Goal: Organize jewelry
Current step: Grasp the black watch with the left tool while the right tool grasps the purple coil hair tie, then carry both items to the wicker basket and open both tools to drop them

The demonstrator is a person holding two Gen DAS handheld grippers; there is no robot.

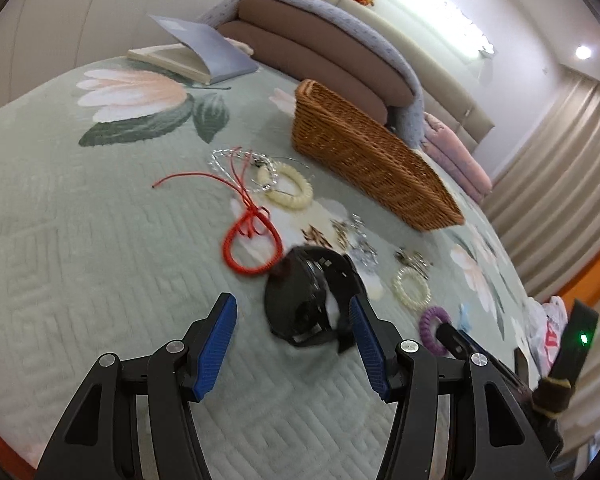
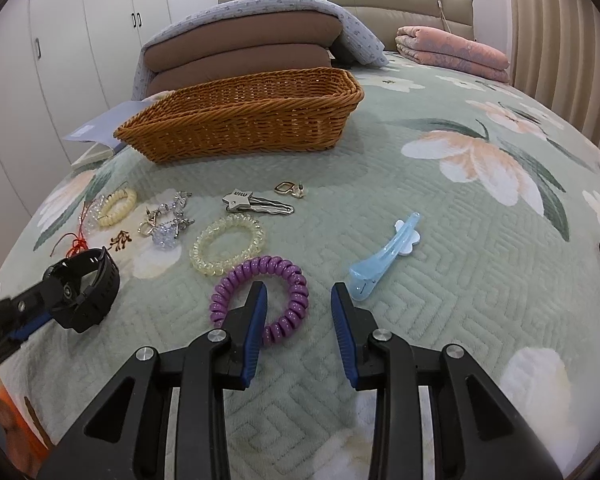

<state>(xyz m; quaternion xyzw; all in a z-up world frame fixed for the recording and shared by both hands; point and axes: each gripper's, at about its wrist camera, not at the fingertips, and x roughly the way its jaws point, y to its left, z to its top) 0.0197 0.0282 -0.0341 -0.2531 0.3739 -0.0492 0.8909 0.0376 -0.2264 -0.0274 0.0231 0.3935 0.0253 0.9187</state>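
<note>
A brown wicker basket [image 1: 364, 152] [image 2: 244, 116] stands on the green quilted bed. A black watch [image 1: 312, 300] [image 2: 84, 290] lies just ahead of my open left gripper [image 1: 294, 320], beside its right pad. My open right gripper [image 2: 298, 300] hovers over a purple spiral hair tie [image 2: 260, 296], its left finger over the ring; the tie also shows in the left wrist view [image 1: 432, 328]. Nearby lie a red cord bracelet [image 1: 250, 240], a cream spiral tie [image 1: 288, 190] [image 2: 118, 206], a clear spiral tie [image 2: 228, 244] [image 1: 412, 288], a blue hair clip [image 2: 384, 256], silver clips [image 2: 260, 204] and earrings [image 2: 168, 220].
An open book [image 1: 196, 56] lies at the far left of the bed. Stacked brown cushions under a blue blanket [image 2: 244, 48] sit behind the basket. A folded pink quilt [image 2: 452, 52] lies at the far right. Curtains [image 1: 560, 168] hang on the right.
</note>
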